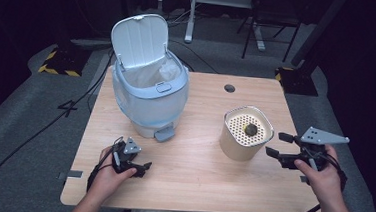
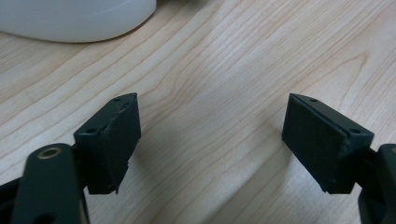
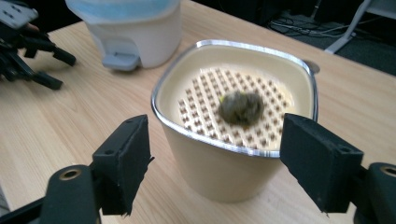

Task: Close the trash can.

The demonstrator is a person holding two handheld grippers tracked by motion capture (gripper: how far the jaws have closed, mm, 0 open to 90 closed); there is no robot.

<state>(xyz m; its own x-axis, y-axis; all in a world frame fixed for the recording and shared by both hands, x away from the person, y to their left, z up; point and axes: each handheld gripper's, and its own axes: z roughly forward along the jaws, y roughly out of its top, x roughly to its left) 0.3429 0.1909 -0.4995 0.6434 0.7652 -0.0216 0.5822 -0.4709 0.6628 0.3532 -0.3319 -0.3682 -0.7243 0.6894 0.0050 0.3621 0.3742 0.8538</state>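
The left claw (image 1: 139, 169) rests wide open and empty on the near counter (image 1: 200, 187), out of the way. The right claw (image 3: 215, 163) gapes wide just short of the cream pot (image 3: 224, 172), lined up to straddle it. Its strainer top carries a dark lump (image 3: 241, 107); beyond, the bin (image 1: 149, 96) stands open-lidded, likely for the scraps.

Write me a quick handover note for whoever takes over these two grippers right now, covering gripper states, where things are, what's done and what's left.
Left gripper: open, empty, low over the table in front of the pedal bin.
Right gripper: open, empty, jaws either side of the cream container, not touching it.
The bin's lid is up, with a liner inside.
The dark lump of scrap sits on the container's perforated insert.
Done: bin open, right gripper lined up.
Left, most likely: grip the container and tip the scrap into the bin.
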